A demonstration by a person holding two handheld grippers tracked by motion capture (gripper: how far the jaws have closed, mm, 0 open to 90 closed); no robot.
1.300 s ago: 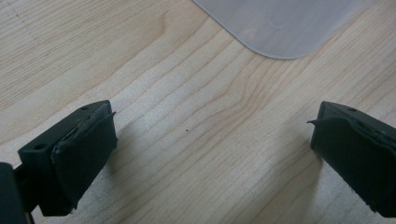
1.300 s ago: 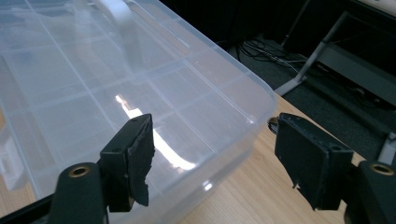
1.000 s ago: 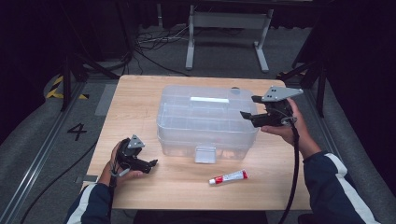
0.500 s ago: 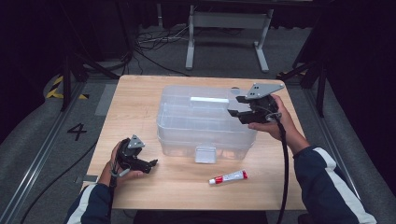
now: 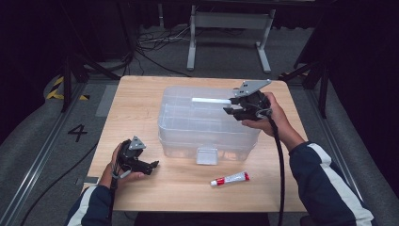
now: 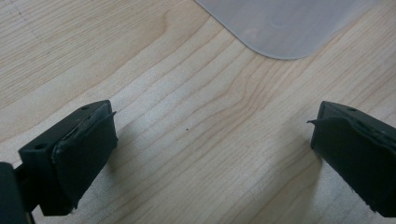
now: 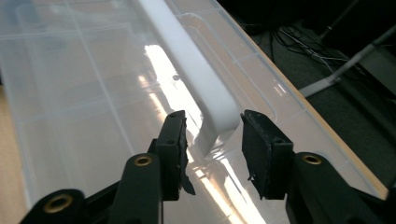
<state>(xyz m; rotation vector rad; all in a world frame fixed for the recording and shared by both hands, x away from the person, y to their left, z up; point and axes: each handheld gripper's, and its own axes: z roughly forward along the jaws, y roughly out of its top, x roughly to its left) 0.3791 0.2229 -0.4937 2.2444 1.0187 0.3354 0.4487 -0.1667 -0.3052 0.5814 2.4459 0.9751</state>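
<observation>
Clear plastic box [image 5: 207, 123] in the middle of the wooden surface [image 5: 141, 94], lid on, white handle [image 5: 211, 100] running along the lid's top. Right gripper [image 5: 230, 106] over the lid's right part, jaws straddling the near end of the handle [image 7: 198, 77]; have just been closing, a gap left on each side, pads not yet pressing. For a clean grab: centre the handle between the jaws, go a little lower so the pads meet its flat sides and not its rounded end, close squarely, then lift straight up to keep the lid from twisting. Left gripper [image 5: 151, 165] resting low on the surface near the box's front left corner, jaws released and wide, nothing between. Right gripper view gives the gaps beside the handle, unreadable from the high view. Left gripper view [image 6: 208, 140] gives bare wood grain and one rounded box corner [image 6: 280, 28]. High view alone gives the red-and-white tube [image 5: 229, 178] lying in front of the box.
</observation>
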